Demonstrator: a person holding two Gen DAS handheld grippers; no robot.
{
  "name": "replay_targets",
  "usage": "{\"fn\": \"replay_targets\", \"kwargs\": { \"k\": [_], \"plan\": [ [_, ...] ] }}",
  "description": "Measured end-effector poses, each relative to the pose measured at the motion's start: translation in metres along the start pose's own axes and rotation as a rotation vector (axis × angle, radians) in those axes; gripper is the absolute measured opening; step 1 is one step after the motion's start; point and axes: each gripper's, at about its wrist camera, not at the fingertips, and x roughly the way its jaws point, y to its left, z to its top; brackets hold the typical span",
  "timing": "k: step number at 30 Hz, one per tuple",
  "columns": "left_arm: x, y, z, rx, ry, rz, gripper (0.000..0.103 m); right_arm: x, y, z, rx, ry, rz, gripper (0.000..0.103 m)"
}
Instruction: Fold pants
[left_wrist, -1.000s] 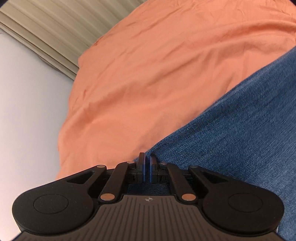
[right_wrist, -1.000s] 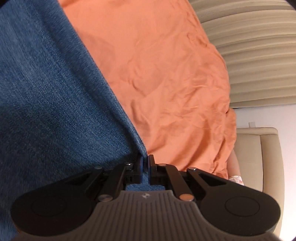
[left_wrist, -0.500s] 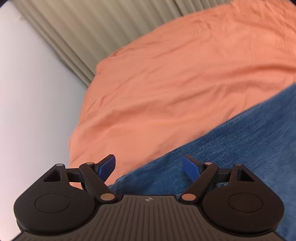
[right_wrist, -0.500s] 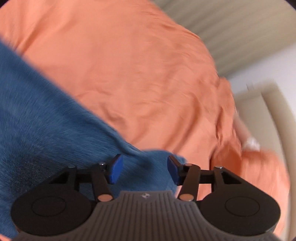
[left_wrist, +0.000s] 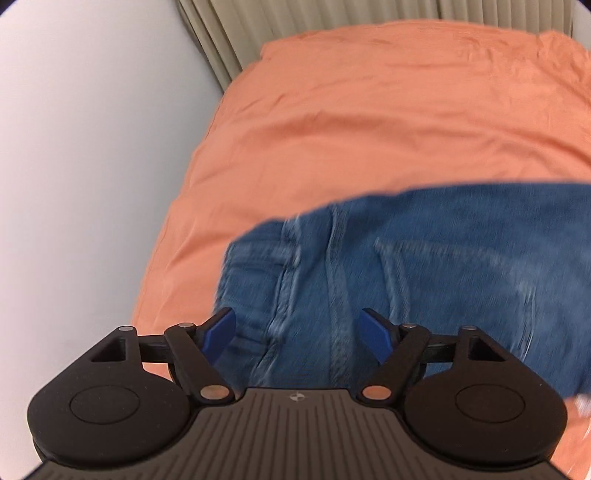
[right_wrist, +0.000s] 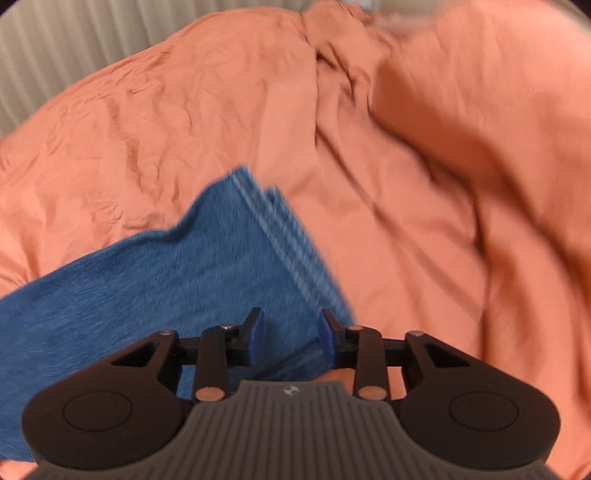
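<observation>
Lying flat on the wrinkled orange bedsheet (left_wrist: 369, 122), the blue denim pants (left_wrist: 406, 266) spread beyond both sets of fingers. Left gripper (left_wrist: 299, 330) — jaws wide apart, nothing clamped, waistband seams past its tips. Right gripper (right_wrist: 291, 334) — jaws closing, nothing pinched between them, stitched hem (right_wrist: 284, 236) just ahead.

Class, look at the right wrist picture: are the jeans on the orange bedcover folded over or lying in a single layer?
Folded over. At the jeans, two stitched hems lie stacked, one edge just behind the other, on the bedcover.
</observation>
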Motion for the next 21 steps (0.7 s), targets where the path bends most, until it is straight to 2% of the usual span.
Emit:
{"fn": "replay_targets", "kwargs": {
  "k": [3, 6, 8, 9, 15, 21],
  "plan": [
    [-0.006, 0.005, -0.01, 0.035, 0.017, 0.027, 0.089, 0.016, -0.005, -0.015, 0.088, 0.032, 0.036, 0.029],
    [-0.005, 0.007, -0.013, 0.041, 0.03, 0.037, 0.089, 0.03, -0.006, -0.019, 0.17, 0.018, 0.082, 0.026],
    [-0.007, 0.005, -0.014, 0.064, 0.032, 0.043, 0.089, 0.035, -0.002, -0.019, 0.19, 0.013, 0.071, 0.006],
    [-0.008, 0.004, -0.013, 0.077, 0.03, 0.047, 0.089, 0.035, 0.001, -0.019, 0.185, 0.001, 0.057, 0.0],
    [-0.004, -0.009, -0.018, 0.103, 0.027, 0.017, 0.089, 0.012, 0.027, -0.013, 0.089, -0.077, -0.003, 0.0],
    [0.002, -0.023, -0.025, 0.126, 0.029, -0.003, 0.088, -0.036, 0.029, -0.004, 0.018, -0.183, -0.01, 0.0]
  ]
}}
